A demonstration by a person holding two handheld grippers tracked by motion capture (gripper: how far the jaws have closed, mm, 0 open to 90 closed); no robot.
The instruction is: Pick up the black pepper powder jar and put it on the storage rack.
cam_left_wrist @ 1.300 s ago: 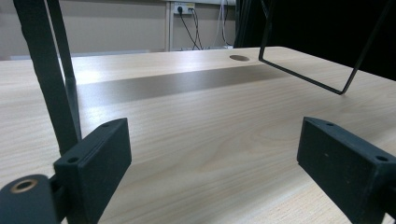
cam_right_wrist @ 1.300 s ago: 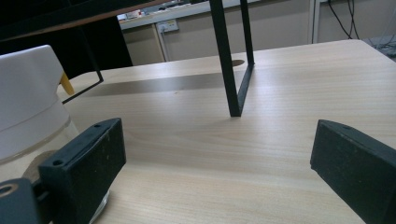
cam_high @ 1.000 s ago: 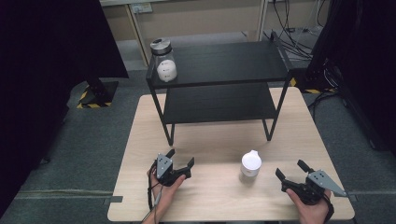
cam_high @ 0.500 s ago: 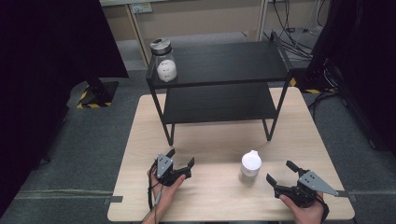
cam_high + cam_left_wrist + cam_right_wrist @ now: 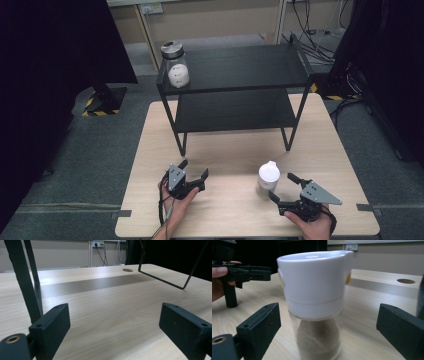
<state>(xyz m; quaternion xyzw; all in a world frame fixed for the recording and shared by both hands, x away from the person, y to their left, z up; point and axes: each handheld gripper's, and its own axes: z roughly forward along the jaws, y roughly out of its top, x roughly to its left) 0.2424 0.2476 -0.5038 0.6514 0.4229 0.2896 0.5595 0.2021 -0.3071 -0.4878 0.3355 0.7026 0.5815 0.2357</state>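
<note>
Upright glass jar (image 5: 315, 312), white cap, brown contents

Left hand-held gripper (image 5: 113, 326) open over table (image 5: 107, 302).

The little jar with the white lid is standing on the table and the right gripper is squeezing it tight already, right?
Not quite. The jar with the white lid does stand on the table, but the right gripper is not squeezing it. Its jaws have just been closing, yet the right gripper view shows a clear gap between each jaw and the jar, which stands between them untouched.
</note>
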